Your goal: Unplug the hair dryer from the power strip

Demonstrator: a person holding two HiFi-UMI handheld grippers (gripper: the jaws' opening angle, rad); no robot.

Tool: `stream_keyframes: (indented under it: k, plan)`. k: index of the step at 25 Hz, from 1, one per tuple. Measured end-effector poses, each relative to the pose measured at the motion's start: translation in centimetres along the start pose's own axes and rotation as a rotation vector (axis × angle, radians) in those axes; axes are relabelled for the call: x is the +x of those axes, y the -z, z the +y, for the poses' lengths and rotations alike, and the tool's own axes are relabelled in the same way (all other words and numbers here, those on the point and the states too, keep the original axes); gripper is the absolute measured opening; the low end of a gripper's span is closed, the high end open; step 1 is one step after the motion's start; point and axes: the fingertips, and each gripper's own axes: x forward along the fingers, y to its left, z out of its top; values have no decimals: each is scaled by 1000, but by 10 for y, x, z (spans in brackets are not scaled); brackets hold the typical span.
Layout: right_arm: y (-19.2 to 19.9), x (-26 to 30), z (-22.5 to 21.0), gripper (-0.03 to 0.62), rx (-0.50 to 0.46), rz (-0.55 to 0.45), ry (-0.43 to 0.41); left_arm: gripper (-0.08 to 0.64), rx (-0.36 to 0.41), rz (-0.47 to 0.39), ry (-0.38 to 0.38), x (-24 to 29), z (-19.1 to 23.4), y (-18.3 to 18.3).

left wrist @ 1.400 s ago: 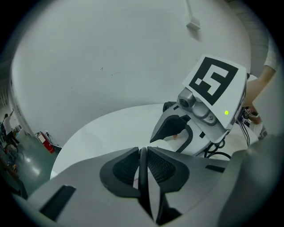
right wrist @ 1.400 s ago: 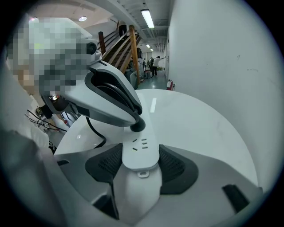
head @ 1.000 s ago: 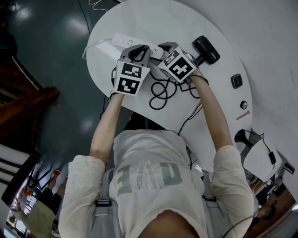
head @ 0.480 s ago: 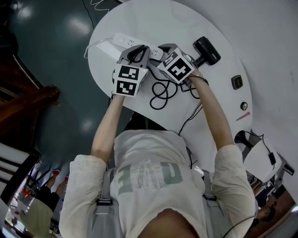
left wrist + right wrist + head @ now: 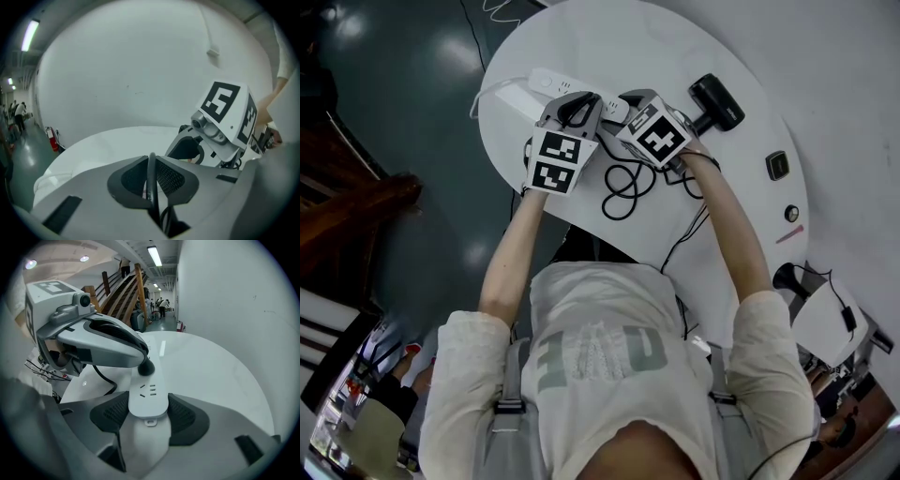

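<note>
A white power strip [image 5: 546,82] lies on the round white table [image 5: 694,47]. My right gripper [image 5: 149,413] is shut on the near end of the power strip [image 5: 147,397], which sits between both pads. A black plug [image 5: 146,367] sits in the strip's socket. My left gripper [image 5: 151,185] is shut on the black cable [image 5: 151,164] close to that plug; in the right gripper view the left gripper [image 5: 142,358] comes in from the left, its tip at the plug. The black hair dryer [image 5: 714,101] lies to the right, its cable looped [image 5: 623,187] near the table's front.
A small dark device [image 5: 776,163], a round knob [image 5: 790,213] and a pink strip [image 5: 789,232] lie on the table's right side. The strip's white lead [image 5: 485,92] runs off the left edge. A stand with gear [image 5: 820,314] is at the lower right.
</note>
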Motion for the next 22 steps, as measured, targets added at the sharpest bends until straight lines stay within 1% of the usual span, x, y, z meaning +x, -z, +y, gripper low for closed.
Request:
stream_keyframes:
  k: [1, 3, 4, 5, 6, 7, 8, 11, 12, 13, 14, 15, 16, 18, 19, 20, 21, 22]
  plan:
    - [0, 0, 0, 259, -2, 0, 1, 54, -61, -5, 13, 0, 2, 0]
    - [1, 0, -1, 259, -1, 1, 1, 54, -207, -21, 46, -1, 5, -2]
    - [1, 0, -1, 261, 1, 2, 0, 54, -265, -28, 56, -1, 6, -2]
    - [1, 0, -1, 261, 3, 2, -2, 55, -283, -30, 55, -2, 7, -3]
    - [1, 0, -1, 261, 5, 2, -5, 54, -253, -26, 43, -3, 7, -3]
    - [1, 1, 0, 261, 6, 1, -8, 52, -184, -18, 22, -3, 5, -3]
    - [2, 1, 0, 261, 7, 1, -12, 52, -95, -13, -1, -4, 2, -4]
    - [3, 0, 1, 261, 3, 8, -20, 52, 207, -15, -67, -6, -10, -6]
    - [3, 0, 1, 261, 2, 10, -21, 53, 288, -17, -84, -6, -14, -5]
    - [3, 1, 1, 261, 0, 10, -21, 54, 340, -21, -96, -7, -16, -5]
    - [3, 1, 2, 261, -2, 10, -21, 54, 353, -26, -100, -7, -16, -4]
    - [3, 1, 2, 261, -3, 10, -21, 54, 318, -32, -96, -7, -15, -3]
    - [4, 1, 2, 261, -4, 11, -19, 52, 230, -37, -84, -7, -12, -2]
    - [4, 2, 2, 261, -5, 12, -11, 52, -32, -49, -42, -7, -3, -2]
    - [3, 2, 2, 261, -7, 9, -8, 52, -148, -54, -20, -7, 0, -3]
    - [2, 2, 2, 261, -10, 1, -6, 52, -226, -58, -1, -8, 2, -3]
    - [0, 2, 2, 261, -14, -9, -5, 52, -258, -60, 10, -9, 2, -4]
    - [0, 2, 2, 261, -17, -13, -6, 52, -241, -59, 9, -10, 1, -5]
